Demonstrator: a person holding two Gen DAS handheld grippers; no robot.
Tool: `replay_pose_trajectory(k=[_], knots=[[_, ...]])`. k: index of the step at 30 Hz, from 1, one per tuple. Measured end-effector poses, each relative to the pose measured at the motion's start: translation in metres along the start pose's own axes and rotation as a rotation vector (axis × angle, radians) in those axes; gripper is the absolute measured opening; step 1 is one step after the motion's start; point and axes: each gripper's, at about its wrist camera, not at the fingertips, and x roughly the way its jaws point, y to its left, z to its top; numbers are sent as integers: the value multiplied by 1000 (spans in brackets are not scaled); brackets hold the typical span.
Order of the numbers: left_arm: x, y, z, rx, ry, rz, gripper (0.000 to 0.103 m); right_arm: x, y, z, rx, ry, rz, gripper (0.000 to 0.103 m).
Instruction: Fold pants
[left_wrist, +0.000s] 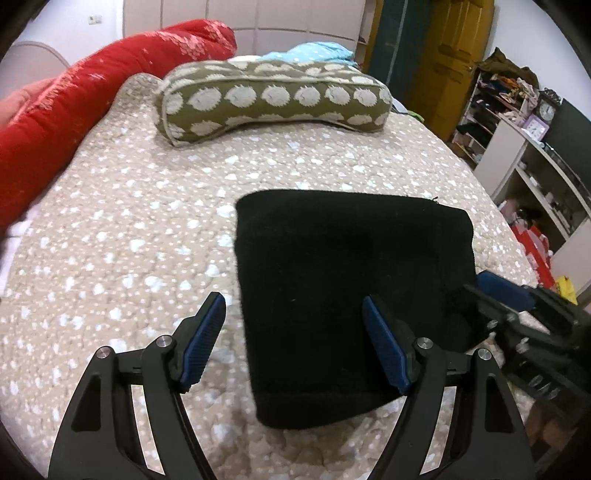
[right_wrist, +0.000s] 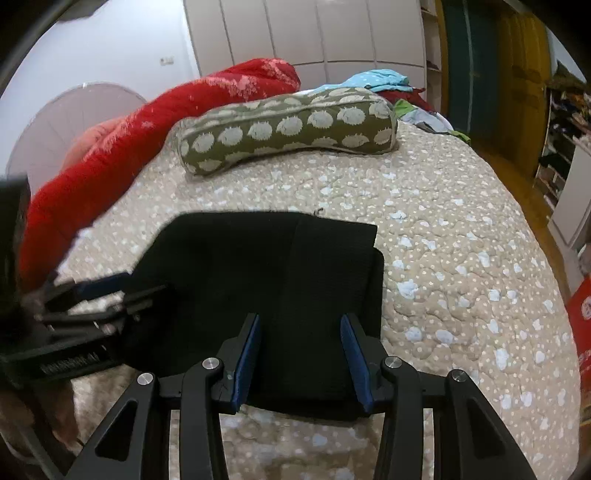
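Black folded pants (left_wrist: 351, 295): one, on bed (left_wrist: 129, 240). One pillow (left_wrist: 273, 99). Left tongs (left_wrist: 293, 336) wide, empty; right tongs (right_wrist: 301, 354) half-open, empty, both angled down.

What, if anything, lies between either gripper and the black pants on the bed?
Nothing visible does. The left gripper and right gripper both hover open directly over the folded black pants; the patterned pillow lies well beyond.

The red duvet (left_wrist: 74, 110) runs past the left edge; shelf clutter (left_wrist: 498, 92) is too small to identify.
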Motion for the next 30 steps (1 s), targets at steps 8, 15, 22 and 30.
replay_pose_trajectory(k=[8, 15, 22, 30], knots=[[-21, 5, -6, -25, -52, 54, 77, -16, 12, 3, 8, -40, -36, 45], [-32, 0, -14, -9, -68, 81, 77, -24, 15, 2, 20, -51, -32, 46], [-43, -9, -20, 16, -96, 91, 77, -31, 20, -2, 19, -53, -34, 46], [-50, -11, -24, 19, -113, 103, 77, -34, 23, -3, 11, -52, -40, 46]])
